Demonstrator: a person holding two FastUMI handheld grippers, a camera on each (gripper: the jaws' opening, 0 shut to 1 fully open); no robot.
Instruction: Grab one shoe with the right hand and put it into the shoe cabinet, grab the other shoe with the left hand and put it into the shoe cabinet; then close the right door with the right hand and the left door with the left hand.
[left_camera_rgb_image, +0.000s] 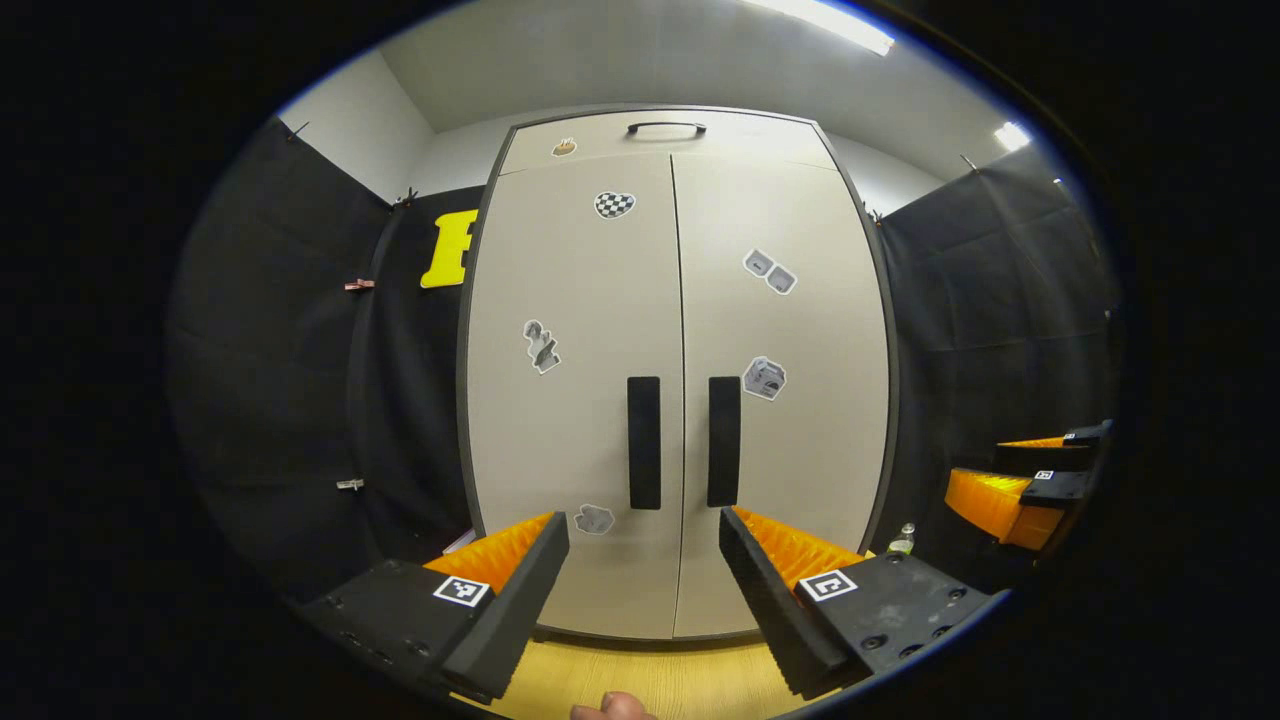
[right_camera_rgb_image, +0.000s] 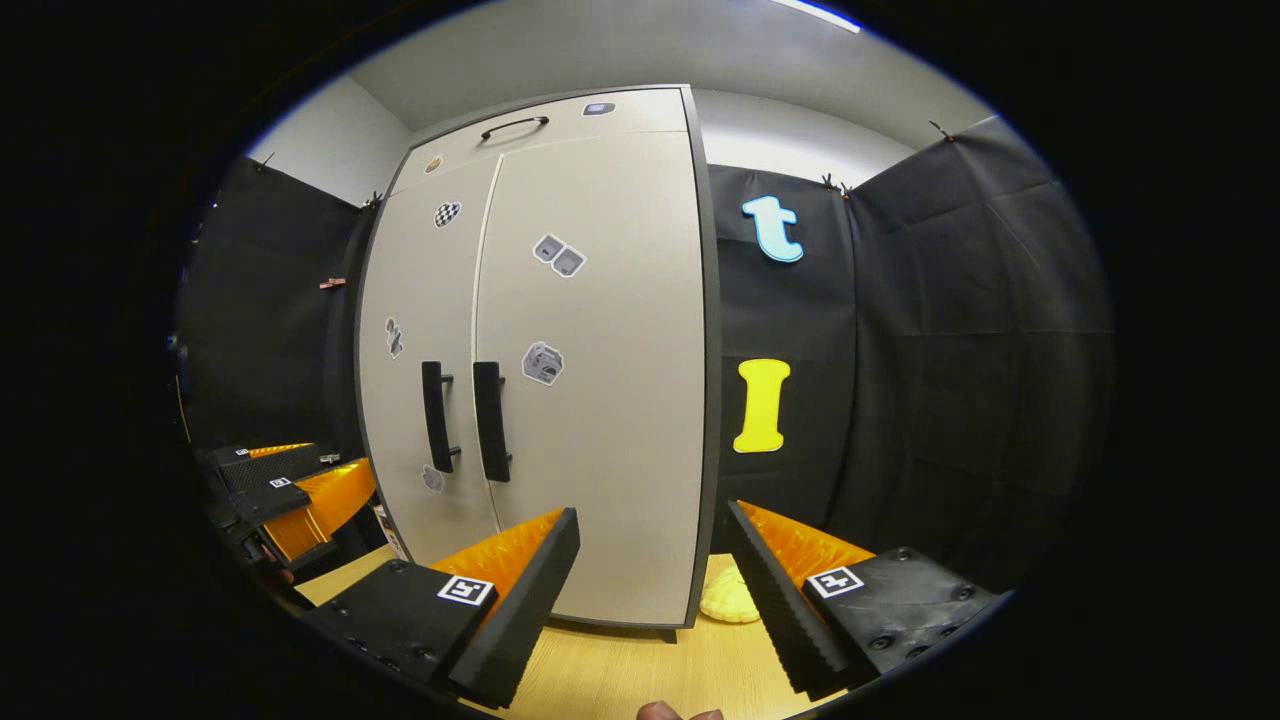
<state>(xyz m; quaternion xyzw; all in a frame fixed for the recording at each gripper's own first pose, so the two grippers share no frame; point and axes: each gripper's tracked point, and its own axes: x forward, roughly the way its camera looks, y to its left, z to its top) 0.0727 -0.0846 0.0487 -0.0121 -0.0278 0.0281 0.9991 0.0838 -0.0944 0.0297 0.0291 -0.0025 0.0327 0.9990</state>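
Pale wooden floor (left_camera_rgb_image: 640, 675) underfoot, black cloth on the booth walls, and the shoe cabinet (left_camera_rgb_image: 675, 380) dead ahead with both doors shut, stickers across them and two dark handles (left_camera_rgb_image: 683, 441) side by side. A yellowish object (right_camera_rgb_image: 728, 598) lies by the cabinet's right corner. The left gripper (left_camera_rgb_image: 643, 545) is spread wide, empty, short of the doors. The right gripper (right_camera_rgb_image: 650, 540) is equally wide, holding nothing.

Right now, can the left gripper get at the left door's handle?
Probably yes: the left gripper is open and faces the left handle squarely, with nothing between them. Both cabinet doors look shut.
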